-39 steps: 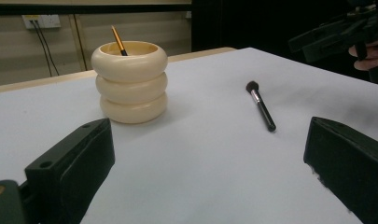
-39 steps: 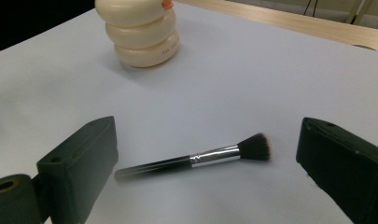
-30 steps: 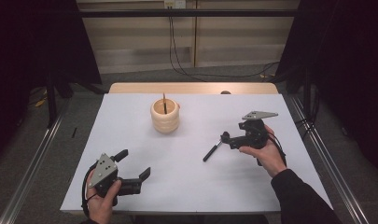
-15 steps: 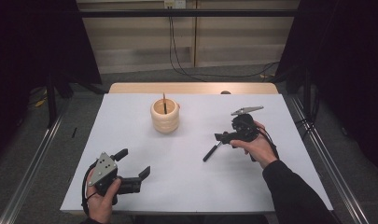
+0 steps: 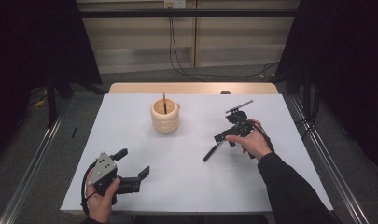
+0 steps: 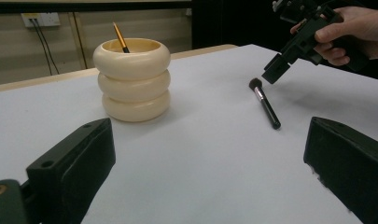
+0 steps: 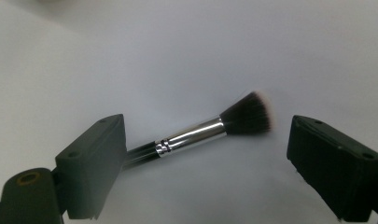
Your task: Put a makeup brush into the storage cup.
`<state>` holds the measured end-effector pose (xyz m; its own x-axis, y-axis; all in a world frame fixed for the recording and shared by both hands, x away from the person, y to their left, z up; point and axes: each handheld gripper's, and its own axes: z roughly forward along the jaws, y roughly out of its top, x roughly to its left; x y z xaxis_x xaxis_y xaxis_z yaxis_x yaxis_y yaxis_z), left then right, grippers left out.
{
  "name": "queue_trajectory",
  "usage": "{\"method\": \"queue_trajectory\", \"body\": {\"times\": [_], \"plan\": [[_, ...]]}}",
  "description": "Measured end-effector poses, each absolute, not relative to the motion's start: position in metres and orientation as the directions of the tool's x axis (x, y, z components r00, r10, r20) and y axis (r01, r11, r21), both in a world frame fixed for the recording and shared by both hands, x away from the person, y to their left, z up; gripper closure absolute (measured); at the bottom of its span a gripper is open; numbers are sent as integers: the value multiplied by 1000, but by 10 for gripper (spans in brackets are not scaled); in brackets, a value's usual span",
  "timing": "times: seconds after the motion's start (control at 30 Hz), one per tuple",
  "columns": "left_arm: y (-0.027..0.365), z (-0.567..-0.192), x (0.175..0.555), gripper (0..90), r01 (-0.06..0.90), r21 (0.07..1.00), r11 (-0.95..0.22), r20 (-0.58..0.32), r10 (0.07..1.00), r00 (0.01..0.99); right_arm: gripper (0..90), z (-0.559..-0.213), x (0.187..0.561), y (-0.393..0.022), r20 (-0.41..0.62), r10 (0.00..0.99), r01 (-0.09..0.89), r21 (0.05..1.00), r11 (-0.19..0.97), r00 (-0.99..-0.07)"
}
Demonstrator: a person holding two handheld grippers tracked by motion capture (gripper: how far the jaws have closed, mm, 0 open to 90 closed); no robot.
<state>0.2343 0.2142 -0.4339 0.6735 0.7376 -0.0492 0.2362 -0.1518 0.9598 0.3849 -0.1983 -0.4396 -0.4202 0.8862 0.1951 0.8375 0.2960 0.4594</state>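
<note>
A black makeup brush point(image 5: 213, 151) with a silver ferrule lies flat on the white table point(image 5: 186, 186), right of centre. My right gripper point(image 5: 222, 138) hovers just over its bristle end, tilted down. In the right gripper view the brush point(image 7: 196, 133) lies on the table in the gap between the jaws of that gripper point(image 7: 205, 163). The jaws have just been closing a little but stand open, clear of the brush. My left gripper point(image 5: 132, 163) rests open near the front left, nothing between its jaws point(image 6: 210, 158). A cream ringed holder point(image 5: 165, 116) holds a thin gold-handled brush point(image 5: 164, 101).
The left gripper view has the holder point(image 6: 130, 79) ahead on the left and the makeup brush point(image 6: 266, 102) to the right, under the other hand's gripper point(image 6: 282, 67). A wooden strip point(image 5: 191, 87) borders the table's far edge. Metal rails point(image 5: 333, 168) run along both sides.
My right hand has moved left and slightly down, bringing its gripper over the brush's bristle end. The left hand and the brush have stayed where they were.
</note>
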Motion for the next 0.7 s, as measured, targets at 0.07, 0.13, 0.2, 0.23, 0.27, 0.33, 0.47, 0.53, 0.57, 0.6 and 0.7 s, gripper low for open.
{"method": "queue_trajectory", "body": {"times": [0.07,0.13,0.2,0.23,0.27,0.33,0.47,0.53,0.57,0.6,0.7], "plan": [[214,-434,234,23,237,959,-153,-49,737,674,115,-441,388,-198,199,891,853,432,293,-408],[215,-434,235,23,235,960,-156,-45,738,673,117,-441,389,-196,202,898,869,400,289,-392],[215,-434,235,23,235,959,-157,-45,737,675,117,-442,391,-194,195,902,879,375,295,-386],[215,-434,235,23,236,959,-156,-46,737,674,117,-442,392,-193,193,906,886,358,294,-378],[215,-434,235,23,236,959,-156,-46,737,674,117,-442,393,-193,191,904,886,354,301,-383],[215,-434,235,23,235,959,-156,-46,737,674,127,-443,395,-192,203,907,896,339,288,-369],[215,-434,235,23,233,959,-161,-41,737,675,217,-444,399,-187,182,928,922,277,270,-326],[216,-435,234,23,230,960,-159,-43,729,683,267,-445,400,-184,190,931,930,259,260,-313],[216,-435,234,23,229,960,-160,-41,730,682,285,-446,400,-184,194,934,937,245,250,-300],[216,-435,234,23,229,960,-160,-41,731,681,302,-446,401,-183,188,937,939,240,246,-294],[215,-435,234,23,229,960,-162,-39,730,682,361,-447,401,-182,190,943,948,220,229,-272]]}}
